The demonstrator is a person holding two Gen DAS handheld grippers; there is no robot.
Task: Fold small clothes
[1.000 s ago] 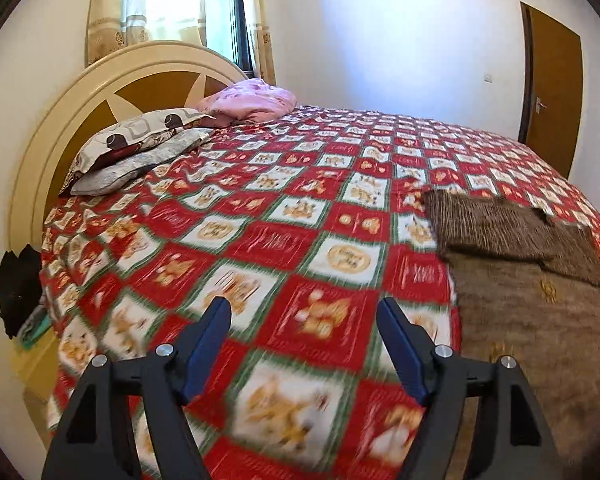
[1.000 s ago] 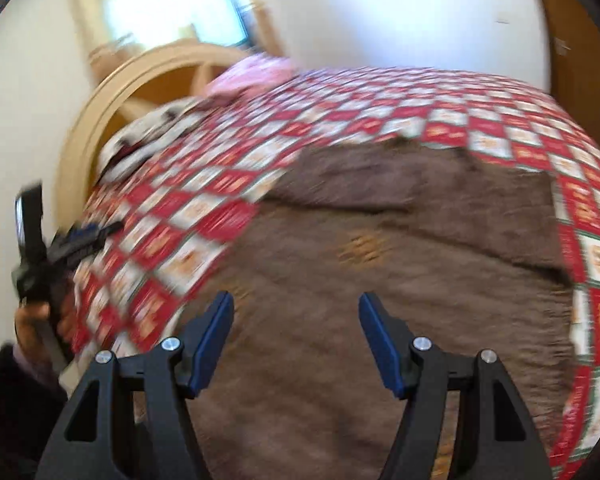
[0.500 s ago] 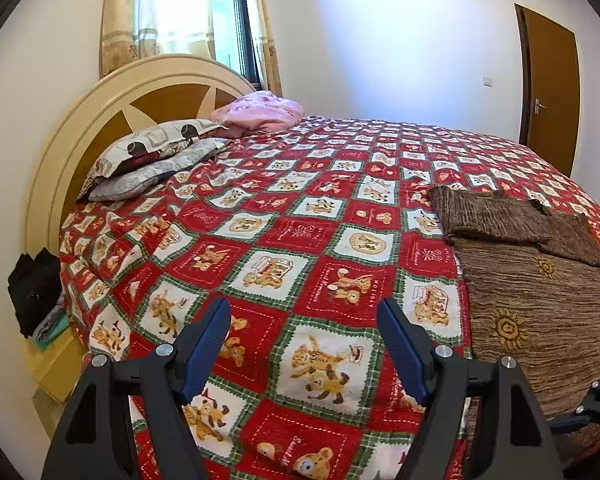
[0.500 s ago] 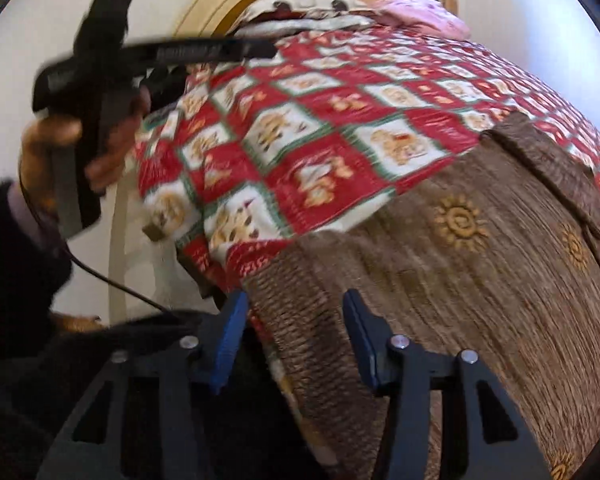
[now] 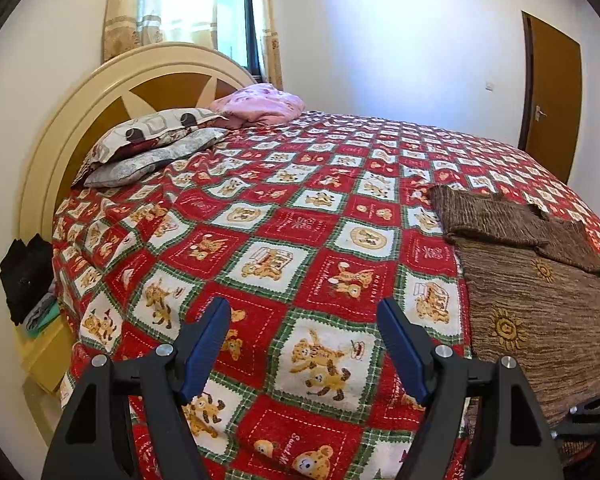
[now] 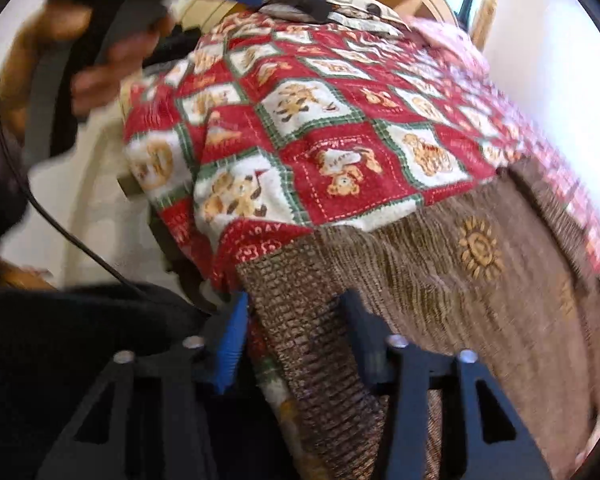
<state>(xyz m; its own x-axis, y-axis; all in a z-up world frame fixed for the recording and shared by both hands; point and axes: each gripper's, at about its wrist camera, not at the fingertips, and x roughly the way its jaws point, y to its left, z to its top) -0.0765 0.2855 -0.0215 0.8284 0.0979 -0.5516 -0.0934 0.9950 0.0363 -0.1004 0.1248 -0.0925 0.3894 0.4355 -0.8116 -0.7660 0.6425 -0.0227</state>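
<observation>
Right wrist view: right gripper is pitching steeply down at the bottom centre, jaws just closing and now pinching the brown sweater corner hanging off the bed edge. I'm guessing it's also catching the red quilt underneath, dragging both. Left gripper is sitting gaping and empty over the quilt, sweater lying at the frame's right.
</observation>
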